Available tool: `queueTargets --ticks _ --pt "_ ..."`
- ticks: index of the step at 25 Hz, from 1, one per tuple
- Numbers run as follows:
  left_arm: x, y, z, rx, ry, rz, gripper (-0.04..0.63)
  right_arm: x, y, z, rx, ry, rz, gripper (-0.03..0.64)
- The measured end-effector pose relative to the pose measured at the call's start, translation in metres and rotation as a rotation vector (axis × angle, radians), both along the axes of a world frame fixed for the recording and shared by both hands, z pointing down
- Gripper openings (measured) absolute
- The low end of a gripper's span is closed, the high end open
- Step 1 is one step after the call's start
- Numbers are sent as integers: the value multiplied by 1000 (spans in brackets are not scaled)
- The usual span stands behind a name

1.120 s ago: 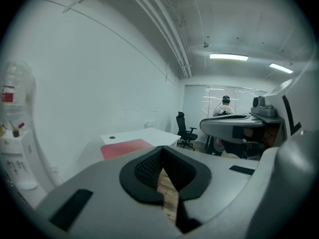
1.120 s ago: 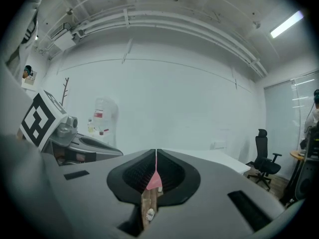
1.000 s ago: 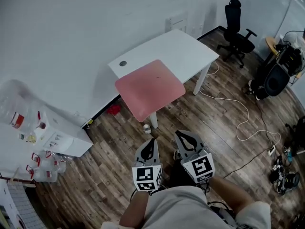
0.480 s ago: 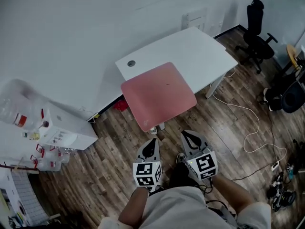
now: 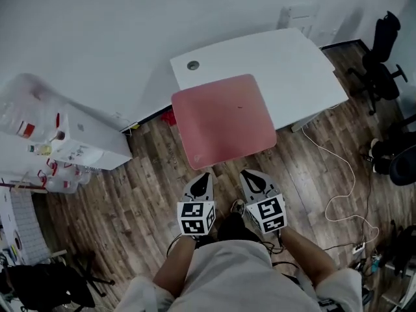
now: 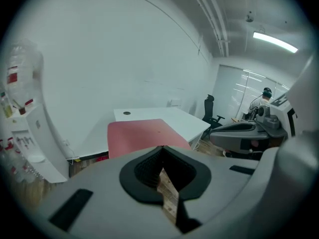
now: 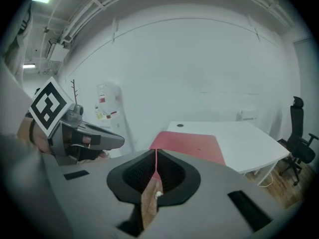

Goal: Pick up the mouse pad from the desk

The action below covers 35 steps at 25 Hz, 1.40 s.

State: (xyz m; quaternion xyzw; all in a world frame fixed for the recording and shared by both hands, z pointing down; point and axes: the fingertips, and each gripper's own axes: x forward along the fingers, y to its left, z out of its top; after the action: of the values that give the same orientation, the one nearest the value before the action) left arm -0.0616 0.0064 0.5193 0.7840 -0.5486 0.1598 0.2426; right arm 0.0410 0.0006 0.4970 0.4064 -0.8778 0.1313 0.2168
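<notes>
A large pink mouse pad point(image 5: 224, 119) lies on the white desk point(image 5: 292, 60) and overhangs its near edge; it also shows ahead as the pink mouse pad point(image 6: 139, 136) in the left gripper view and the pink mouse pad point(image 7: 192, 144) in the right gripper view. My left gripper point(image 5: 202, 178) and right gripper point(image 5: 251, 176) hang side by side just short of the pad's near edge, over the wooden floor. Both are shut with nothing between the jaws. In each gripper view the jaws meet along a thin line, at the left gripper point(image 6: 160, 169) and the right gripper point(image 7: 156, 162).
A white cabinet point(image 5: 78, 142) with bottles and a large water jug stands at the left. An office chair point(image 5: 383, 51) is at the far right, and cables point(image 5: 341, 187) trail over the floor on the right. A round cable hole point(image 5: 193, 65) marks the desk's back left corner.
The desk and pad have come closer and more central in the head view. Both grippers have moved forward toward the pad's near edge, still shut.
</notes>
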Motion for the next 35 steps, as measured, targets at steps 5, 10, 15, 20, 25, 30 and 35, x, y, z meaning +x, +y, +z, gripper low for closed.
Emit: queueTargets --ticks 5,10,15,20,25,30,35 --pt "-8 -13 11 -21 -12 -91 11 -9 -18 14 -29 -14 -71 40" --pt "-32 -16 19 -47 -32 -153 11 -24 -27 21 -50 -36 -108 40" --pt "-50 -23 30 -75 -27 -185 11 -21 -39 38 -87 -17 -89 40" --pt "-47 -31 53 -127 -6 -155 11 1 -50 56 -127 22 -27 40" --pt "-44 -35 78 -182 -8 -120 11 14 -55 76 -175 55 9 40" --pt "-39 -37 106 -229 -21 -77 11 21 -59 101 -227 85 53 40" --pt "-24 -35 132 -264 -56 -21 11 27 -55 122 -252 144 26 40"
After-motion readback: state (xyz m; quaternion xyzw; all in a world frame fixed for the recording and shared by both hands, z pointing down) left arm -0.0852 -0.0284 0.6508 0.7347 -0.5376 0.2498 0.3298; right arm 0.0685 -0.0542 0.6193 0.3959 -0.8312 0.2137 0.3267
